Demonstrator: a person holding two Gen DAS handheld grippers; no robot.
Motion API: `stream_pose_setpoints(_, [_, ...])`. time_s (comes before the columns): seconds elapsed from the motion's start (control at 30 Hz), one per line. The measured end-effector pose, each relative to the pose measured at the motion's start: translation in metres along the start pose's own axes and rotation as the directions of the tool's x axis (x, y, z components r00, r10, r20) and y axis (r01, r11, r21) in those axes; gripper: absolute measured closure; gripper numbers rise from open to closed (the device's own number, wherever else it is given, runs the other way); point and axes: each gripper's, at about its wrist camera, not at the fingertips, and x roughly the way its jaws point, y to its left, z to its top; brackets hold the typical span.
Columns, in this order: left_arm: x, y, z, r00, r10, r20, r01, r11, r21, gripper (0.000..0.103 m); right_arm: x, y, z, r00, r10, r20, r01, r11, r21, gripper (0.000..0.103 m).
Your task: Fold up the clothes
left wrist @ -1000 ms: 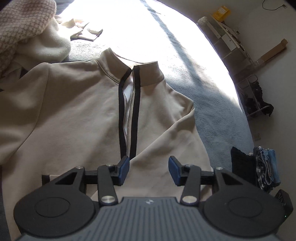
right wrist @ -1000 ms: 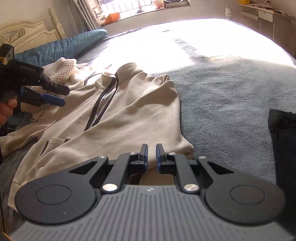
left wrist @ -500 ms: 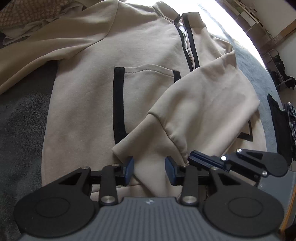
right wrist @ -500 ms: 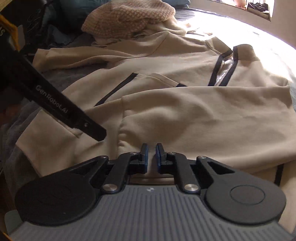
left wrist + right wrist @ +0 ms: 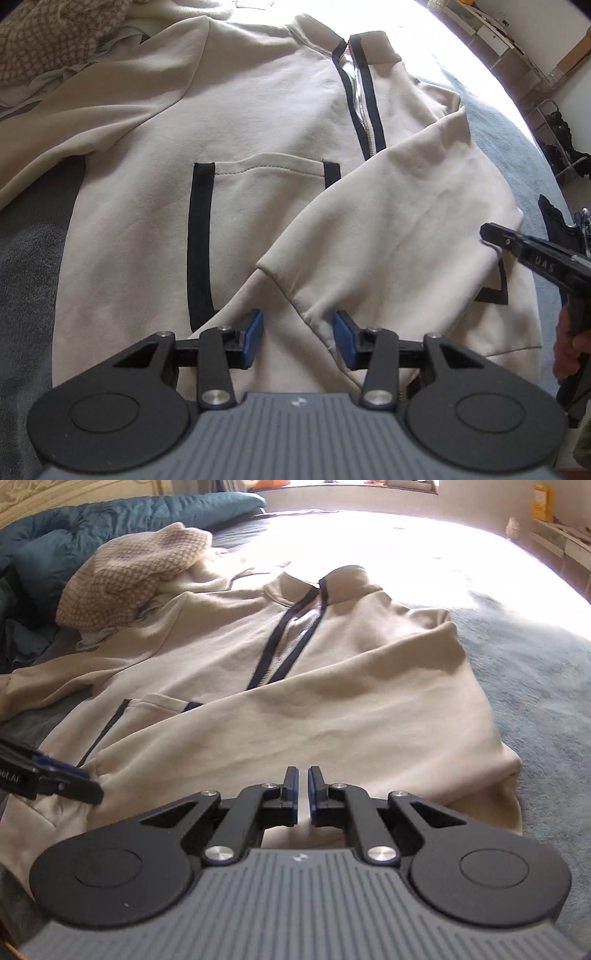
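Beige sweatshirt point(image 5: 280, 122) spread flat on grey bed cover point(image 5: 546, 686), one sleeve point(image 5: 399, 229) folded across front, cuff between pads of left gripper point(image 5: 297, 338), jaws opening and clear of cloth; right gripper point(image 5: 303, 794) nearly shut, holding nothing.

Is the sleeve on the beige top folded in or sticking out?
Folded in. The sleeve lies slanted across the front of the beige top, its cuff lying just beyond the open left gripper.
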Motion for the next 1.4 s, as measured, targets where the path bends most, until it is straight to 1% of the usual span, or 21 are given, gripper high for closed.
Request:
stream_pose_setpoints(0.1, [0.002,0.004,0.001,1.000,0.000,-0.005,-0.001,0.999,-0.042,0.059,0.010,-0.068,0.001,0.992,-0.126,-0.019,0.127,0.974,0.188,0.100])
stream_pose_setpoints(0.17, [0.002,0.006,0.001,1.000,-0.002,-0.004,0.002,0.998,-0.062,0.059,-0.002,-0.094,0.008,0.987,-0.157,0.022,0.147,0.957,0.248,0.098])
stream_pose_setpoints(0.2, [0.003,0.006,0.001,1.000,-0.002,-0.003,0.001,0.998,-0.068,0.059,-0.006,-0.098,0.011,0.986,-0.164,0.035,0.151,0.957,0.249,0.097])
stream_pose_setpoints(0.23, [0.004,0.007,0.001,1.000,0.000,-0.001,0.000,0.998,-0.071,0.059,-0.008,-0.102,0.017,0.986,-0.157,0.054,0.139,0.959,0.248,0.097])
stream_pose_setpoints(0.3, [0.004,0.006,0.001,1.000,0.005,0.004,-0.004,0.997,-0.072,0.059,-0.001,-0.102,0.033,0.992,-0.094,0.078,0.074,0.969,0.236,0.097])
stream_pose_setpoints(0.37, [0.003,0.007,-0.001,1.000,0.003,0.013,-0.002,0.998,-0.069,0.059,0.018,-0.092,0.054,0.994,-0.046,0.103,0.026,0.982,0.189,0.096])
stream_pose_setpoints(0.43, [0.002,0.009,-0.004,1.000,-0.007,0.027,0.009,0.998,-0.064,0.059,0.047,-0.086,0.076,0.994,0.003,0.113,-0.022,0.984,0.174,0.097])
stream_pose_setpoints(0.53, [0.001,0.013,-0.007,0.999,-0.031,0.038,0.033,0.998,-0.051,0.059,0.103,-0.089,0.105,0.995,-0.020,0.101,0.004,0.987,0.162,0.097])
stream_pose_setpoints(0.6, [0.001,0.017,-0.007,0.998,-0.052,0.038,0.053,0.997,-0.051,0.059,0.130,-0.106,0.119,0.994,-0.045,0.098,0.021,0.972,0.233,0.098])
stream_pose_setpoints(0.67, [0.001,0.021,-0.006,0.997,-0.074,0.033,0.076,0.996,-0.056,0.059,0.137,-0.127,0.130,0.989,-0.054,0.136,0.000,0.929,0.370,0.099])
stream_pose_setpoints(0.77, [0.001,0.026,-0.004,0.994,-0.104,0.028,0.106,0.992,-0.062,0.058,0.120,-0.128,0.140,0.979,-0.100,0.177,0.016,0.905,0.425,0.096])
stream_pose_setpoints(0.8, [0.001,0.028,-0.004,0.993,-0.116,0.026,0.117,0.991,-0.069,0.058,0.112,-0.123,0.142,0.980,-0.089,0.179,0.003,0.904,0.428,0.096])
stream_pose_setpoints(0.9, [-0.003,0.037,-0.003,0.987,-0.156,0.031,0.159,0.981,-0.114,0.058,0.084,-0.097,0.136,0.990,0.004,0.140,-0.063,0.905,0.421,0.096])
stream_pose_setpoints(1.0, [-0.016,0.053,-0.005,0.981,-0.187,0.061,0.195,0.965,-0.177,0.057,0.066,-0.056,0.121,0.992,0.111,0.066,-0.128,0.916,0.380,0.096])
stream_pose_setpoints(1.07, [-0.029,0.067,-0.007,0.977,-0.187,0.100,0.205,0.955,-0.215,0.056,0.061,-0.023,0.110,0.982,0.190,0.010,-0.181,0.917,0.354,0.095])
stream_pose_setpoints(1.13, [-0.047,0.090,-0.010,0.975,-0.159,0.154,0.195,0.945,-0.261,0.050,0.061,0.013,0.102,0.964,0.263,-0.025,-0.240,0.911,0.334,0.095])
stream_pose_setpoints(1.2, [-0.062,0.119,-0.014,0.974,-0.108,0.200,0.170,0.929,-0.329,0.050,0.063,0.054,0.103,0.943,0.329,-0.060,-0.299,0.909,0.292,0.095])
stream_pose_setpoints(1.23, [-0.070,0.138,-0.016,0.972,-0.067,0.224,0.150,0.914,-0.378,0.050,0.065,0.076,0.104,0.931,0.357,-0.078,-0.326,0.907,0.267,0.095])
stream_pose_setpoints(1.3, [-0.088,0.185,-0.018,0.961,0.045,0.272,0.100,0.862,-0.497,0.050,0.068,0.121,0.111,0.901,0.422,-0.096,-0.396,0.894,0.211,0.095])
stream_pose_setpoints(1.33, [-0.095,0.209,-0.021,0.953,0.109,0.284,0.071,0.827,-0.558,0.048,0.071,0.143,0.115,0.884,0.456,-0.099,-0.432,0.880,0.196,0.095])
stream_pose_setpoints(1.4, [-0.107,0.253,-0.027,0.929,0.224,0.295,0.033,0.743,-0.668,0.046,0.079,0.186,0.121,0.846,0.522,-0.112,-0.502,0.849,0.164,0.094])
